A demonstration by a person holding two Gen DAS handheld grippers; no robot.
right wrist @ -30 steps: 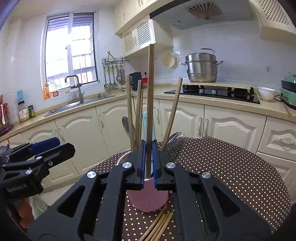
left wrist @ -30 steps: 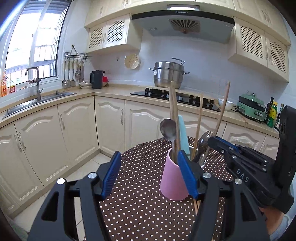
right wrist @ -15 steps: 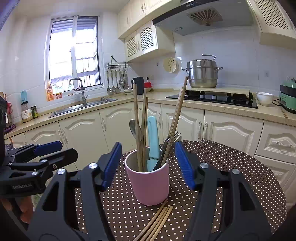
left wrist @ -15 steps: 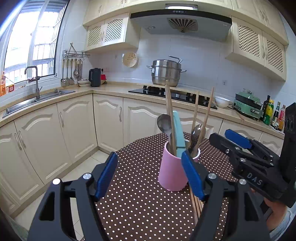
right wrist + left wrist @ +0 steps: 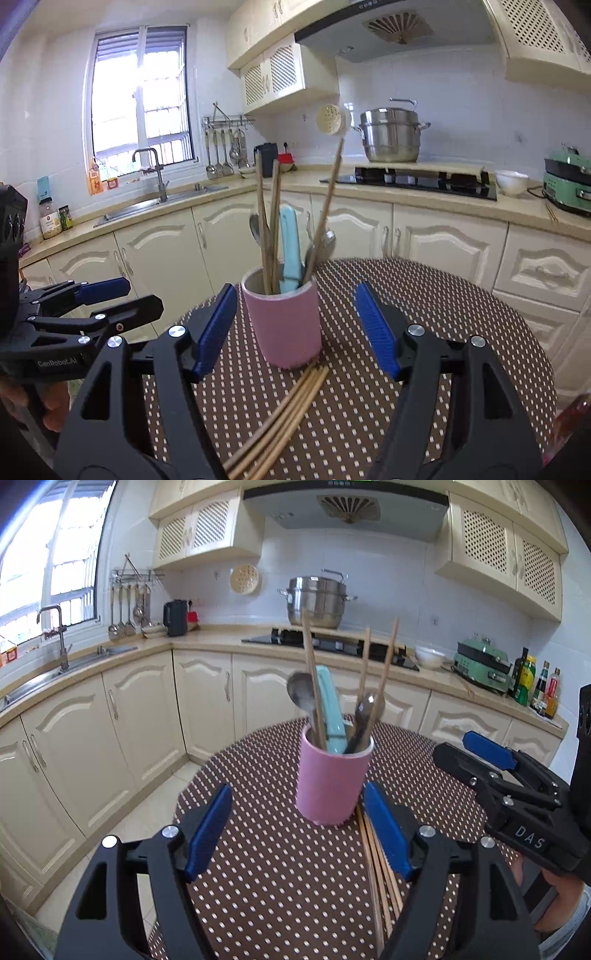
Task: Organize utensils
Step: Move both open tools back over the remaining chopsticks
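Both the left gripper (image 5: 297,829) and the right gripper (image 5: 295,325) hang with fingers spread wide and empty before the pink cup (image 5: 283,325) of upright utensils on the dotted table (image 5: 443,332), loose chopsticks (image 5: 280,417) lying at its base

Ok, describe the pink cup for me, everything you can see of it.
The pink cup is a plain, smooth, handleless cylinder, likely ceramic, with a pale inside. It stands upright on the dotted tablecloth, holding wooden chopsticks, metal spoons and a light blue handle. Loose chopsticks lie at its base. Neither claw touches it.
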